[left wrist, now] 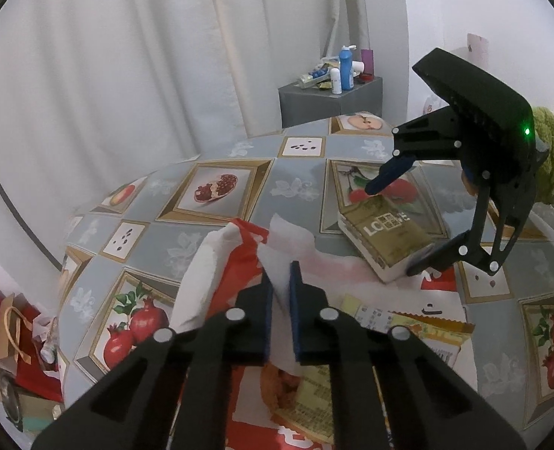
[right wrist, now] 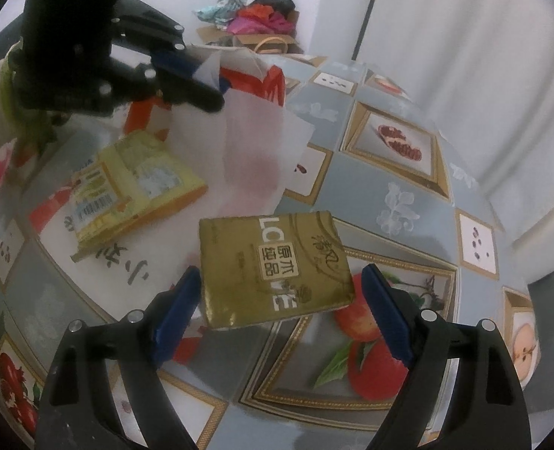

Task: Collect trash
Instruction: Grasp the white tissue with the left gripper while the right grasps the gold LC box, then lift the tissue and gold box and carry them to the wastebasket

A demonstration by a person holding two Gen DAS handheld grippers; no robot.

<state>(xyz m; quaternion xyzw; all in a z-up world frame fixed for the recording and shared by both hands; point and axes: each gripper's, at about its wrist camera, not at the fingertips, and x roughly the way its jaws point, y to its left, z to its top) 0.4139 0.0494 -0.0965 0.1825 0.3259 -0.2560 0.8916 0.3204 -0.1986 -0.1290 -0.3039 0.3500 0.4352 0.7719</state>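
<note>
My left gripper (left wrist: 280, 275) is shut on the rim of a red and white plastic bag (left wrist: 239, 258) and holds it up over the table; it also shows in the right wrist view (right wrist: 198, 82) with the bag (right wrist: 254, 142). My right gripper (right wrist: 280, 281) is open, its jaws on either side of a gold tissue pack (right wrist: 273, 266) that lies on the table; the left wrist view shows this gripper (left wrist: 389, 228) and the pack (left wrist: 386, 236). A yellow wrapper (right wrist: 130, 183) lies on the bag's lower part, also visible in the left wrist view (left wrist: 419, 330).
The round table (right wrist: 408, 202) has a grey fruit-pattern cloth. A grey stand with bottles (left wrist: 333, 93) is beyond the table's far edge. A box of crumpled paper and bags (right wrist: 258, 22) sits on the floor, and white curtains (left wrist: 127, 75) hang behind.
</note>
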